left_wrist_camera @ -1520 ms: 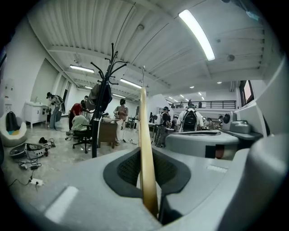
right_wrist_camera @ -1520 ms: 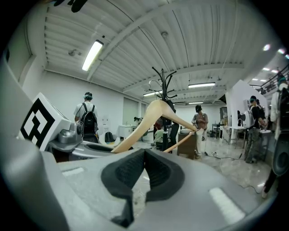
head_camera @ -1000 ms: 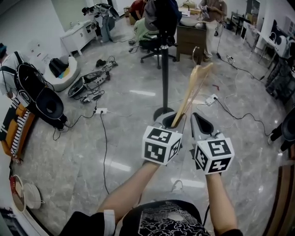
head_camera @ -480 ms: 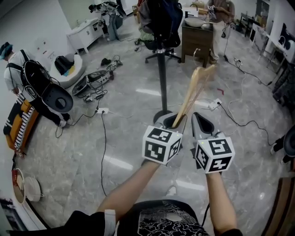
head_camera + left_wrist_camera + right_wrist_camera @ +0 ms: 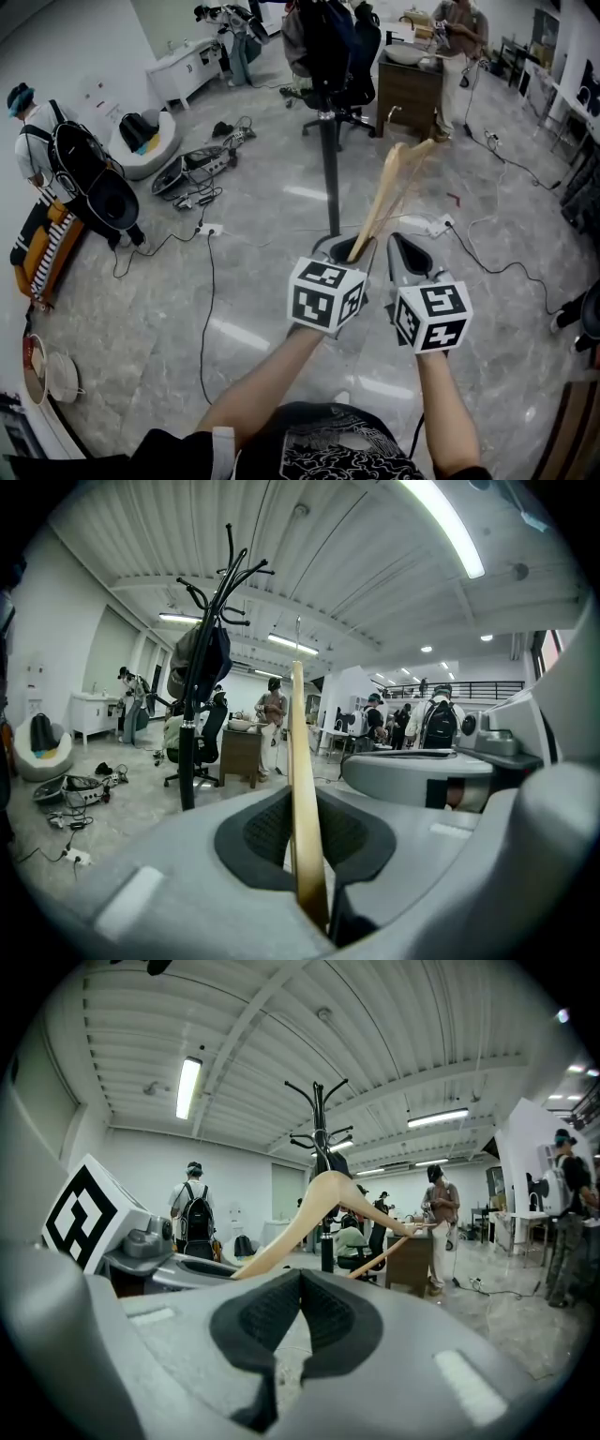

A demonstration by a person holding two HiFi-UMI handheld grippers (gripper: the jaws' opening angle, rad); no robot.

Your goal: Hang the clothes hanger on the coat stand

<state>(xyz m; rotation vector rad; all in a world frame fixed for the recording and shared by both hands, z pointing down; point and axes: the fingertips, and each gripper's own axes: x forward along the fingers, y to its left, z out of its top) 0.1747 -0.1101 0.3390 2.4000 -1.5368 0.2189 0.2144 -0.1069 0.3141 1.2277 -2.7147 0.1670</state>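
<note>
A pale wooden clothes hanger [image 5: 395,186] points up and away from my left gripper [image 5: 351,249], which is shut on its lower end. Seen from the left gripper view, the hanger [image 5: 298,761] stands edge-on, pinched between the pads of the left gripper [image 5: 306,810]. The black coat stand [image 5: 328,169], with dark clothes on top, rises just beyond the grippers; its bare hooks [image 5: 225,569] show up left. My right gripper [image 5: 409,251] sits beside the left one, apart from the hanger [image 5: 319,1199]. The right gripper [image 5: 298,1283] has its jaws together with nothing between them.
Cables and power strips [image 5: 206,228] trail across the grey floor. An office chair [image 5: 354,84] and a wooden desk [image 5: 409,86] with a person [image 5: 457,37] stand behind the stand. At the left are a person with a backpack [image 5: 66,164] and a white seat [image 5: 145,145].
The room has slid slightly down and rightward in the head view, so the coat stand looks a little nearer. Both grippers and the hanger keep the same pose.
</note>
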